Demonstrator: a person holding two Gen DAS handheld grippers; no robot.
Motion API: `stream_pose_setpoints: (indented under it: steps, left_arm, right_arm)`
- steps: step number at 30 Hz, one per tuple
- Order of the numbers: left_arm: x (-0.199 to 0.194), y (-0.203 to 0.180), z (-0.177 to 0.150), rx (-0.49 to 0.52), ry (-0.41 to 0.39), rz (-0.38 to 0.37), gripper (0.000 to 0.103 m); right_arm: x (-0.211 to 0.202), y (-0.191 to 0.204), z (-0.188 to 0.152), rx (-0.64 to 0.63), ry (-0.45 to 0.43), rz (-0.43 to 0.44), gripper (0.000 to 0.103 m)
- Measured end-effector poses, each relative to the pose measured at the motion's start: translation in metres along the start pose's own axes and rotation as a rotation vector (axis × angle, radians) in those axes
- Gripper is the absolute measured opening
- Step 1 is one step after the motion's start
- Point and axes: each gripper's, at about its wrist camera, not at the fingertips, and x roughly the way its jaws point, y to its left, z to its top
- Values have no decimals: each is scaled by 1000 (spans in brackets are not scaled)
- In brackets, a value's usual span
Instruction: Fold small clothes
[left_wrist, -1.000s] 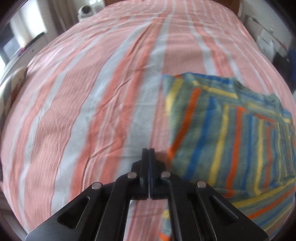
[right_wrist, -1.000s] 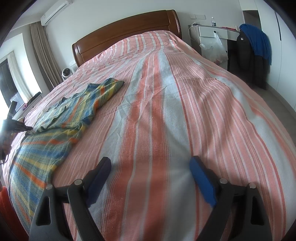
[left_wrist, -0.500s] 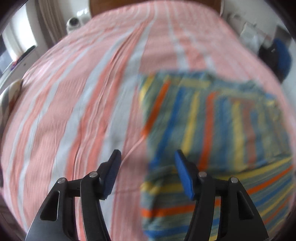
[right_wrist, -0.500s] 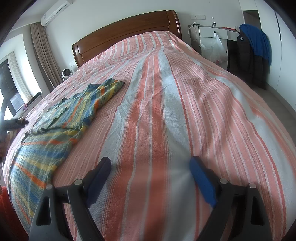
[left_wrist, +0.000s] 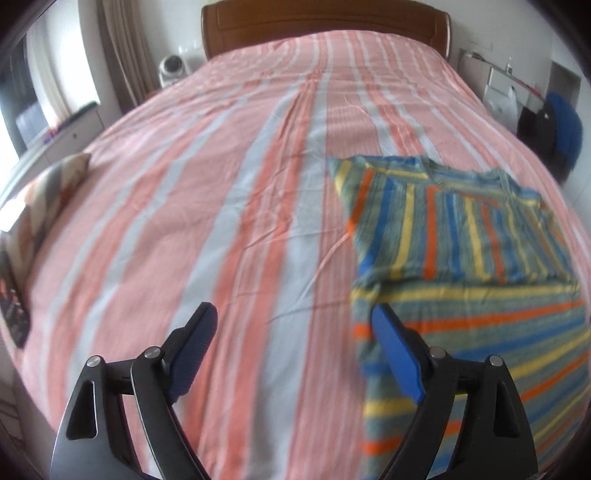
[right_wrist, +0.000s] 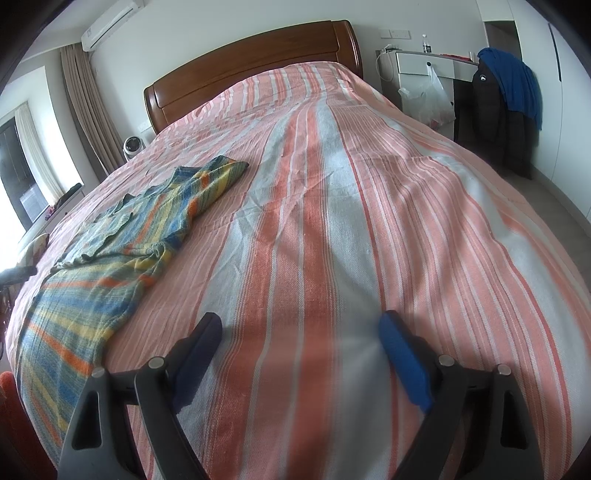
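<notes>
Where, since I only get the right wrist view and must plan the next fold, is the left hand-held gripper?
Observer: The left hand-held gripper hovers over the sheet, just left of the shirt, pointing toward the headboard.
Operator: Is it holding cloth?
Observer: No; its jaws are opening with nothing between them.
Operator: How close to the shirt?
Observer: Its right finger overlaps the shirt's left edge in that view; whether it touches, I cannot tell.
</notes>
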Motion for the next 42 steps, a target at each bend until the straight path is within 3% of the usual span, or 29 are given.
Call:
stream_pose_setpoints:
  steps: [4, 12, 19, 27, 31, 37, 39, 42]
  left_arm:
    - [-13, 6, -10, 35, -21, 53, 90]
    - [-30, 1, -31, 255, -66, 252, 99]
    - [-19, -5, -58, 244, -8, 194, 99]
    - [-20, -6, -75, 240, 10, 179, 99]
    - [-27, -2, -85, 211, 26, 136, 99]
    - [-28, 21, -118, -12, 207, -198, 99]
    - [-34, 24, -134, -41, 241, -257, 99]
    - [-43, 13, -153, 7, 276, -285, 99]
  right_arm:
    - [0, 0, 0, 0, 0, 0, 87]
    - [1, 2, 0, -1, 1, -3, 87]
    - [1, 2, 0, -3, 2, -5, 87]
    - [1, 2, 0, -3, 1, -5, 87]
    - [1, 3, 0, -4, 3, -7, 87]
    - [-5, 1, 14, -20, 120, 39, 90]
    - [-27, 10, 15, -44, 148, 101, 90]
    - [-63, 36, -4, -113, 220, 232, 90]
